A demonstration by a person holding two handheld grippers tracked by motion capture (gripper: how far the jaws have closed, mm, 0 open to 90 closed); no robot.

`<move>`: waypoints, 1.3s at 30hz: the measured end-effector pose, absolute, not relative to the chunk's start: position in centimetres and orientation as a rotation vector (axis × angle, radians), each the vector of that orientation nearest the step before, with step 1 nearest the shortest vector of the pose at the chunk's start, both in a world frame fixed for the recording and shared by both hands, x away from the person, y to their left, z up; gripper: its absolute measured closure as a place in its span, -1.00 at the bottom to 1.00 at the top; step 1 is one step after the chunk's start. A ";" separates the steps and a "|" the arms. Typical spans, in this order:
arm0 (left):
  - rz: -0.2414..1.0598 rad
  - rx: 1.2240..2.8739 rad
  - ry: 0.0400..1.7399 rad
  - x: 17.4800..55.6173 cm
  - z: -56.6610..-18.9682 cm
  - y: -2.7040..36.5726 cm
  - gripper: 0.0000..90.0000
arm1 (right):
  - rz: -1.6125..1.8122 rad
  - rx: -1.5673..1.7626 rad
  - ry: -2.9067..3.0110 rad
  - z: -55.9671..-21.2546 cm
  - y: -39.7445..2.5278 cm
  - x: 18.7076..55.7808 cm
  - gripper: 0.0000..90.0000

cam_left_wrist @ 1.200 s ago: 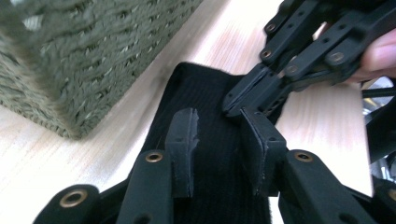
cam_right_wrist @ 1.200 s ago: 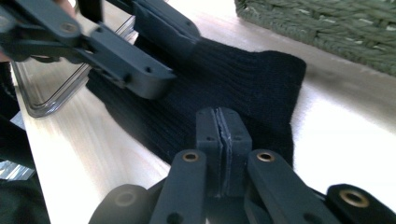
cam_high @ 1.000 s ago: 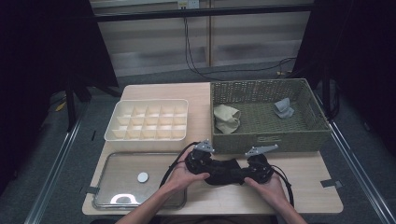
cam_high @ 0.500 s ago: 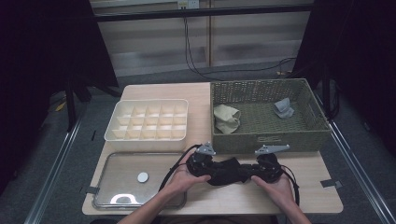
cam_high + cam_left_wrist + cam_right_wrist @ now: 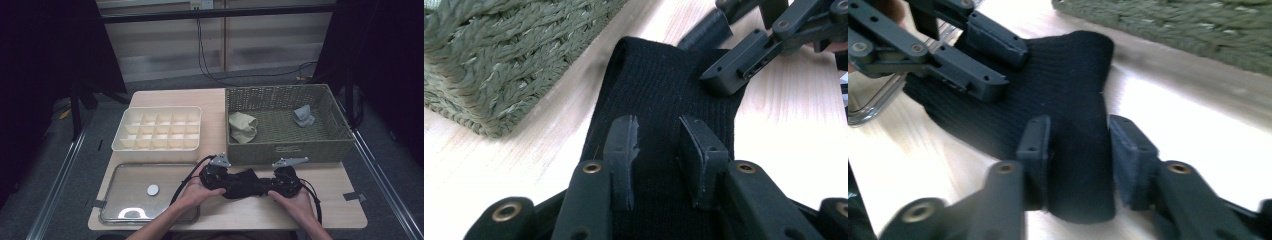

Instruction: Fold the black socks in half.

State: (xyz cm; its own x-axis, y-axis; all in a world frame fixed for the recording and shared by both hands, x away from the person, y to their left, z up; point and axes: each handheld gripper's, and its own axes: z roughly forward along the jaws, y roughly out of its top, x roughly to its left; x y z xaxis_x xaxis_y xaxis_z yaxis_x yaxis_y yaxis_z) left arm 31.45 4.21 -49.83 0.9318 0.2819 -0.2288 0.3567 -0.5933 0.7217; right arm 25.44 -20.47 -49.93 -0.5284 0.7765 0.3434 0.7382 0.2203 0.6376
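Note:
A black sock lies flat on the wooden table in front of the basket, stretched between the two grippers. My left gripper is at its left end; in the left gripper view the sock runs wide beneath the gripper, whose jaws stand apart above the fabric. My right gripper is at the other end. In the right gripper view the gripper has a narrowed, bunched end of the sock squeezed between its pads.
A green wicker basket just behind the grippers holds a beige sock and a grey sock. A white compartment box stands at the left, and a clear tray with a small white disc lies in front of it.
The right gripper has shifted slightly to the right, and the sock now lies more drawn out between the two grippers. The left gripper has hardly moved.

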 end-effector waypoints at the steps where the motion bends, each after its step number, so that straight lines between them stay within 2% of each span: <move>1: -0.112 2.242 0.449 31.4 -49.8 4.2 0.49 | 1.219 1.507 2.416 -50.0 -20.3 25.4 0.49; 8: -0.112 2.242 0.449 31.4 -49.8 4.1 0.49 | 1.252 1.523 2.419 -50.1 -20.2 25.8 0.76; 35: -0.079 2.232 0.457 30.9 -49.9 3.6 0.49 | 1.464 1.483 2.330 -47.6 -19.7 26.0 0.81; 39: -0.096 2.234 0.469 30.8 -49.4 3.9 0.39 | 1.457 1.493 2.322 -47.6 -20.3 26.0 0.82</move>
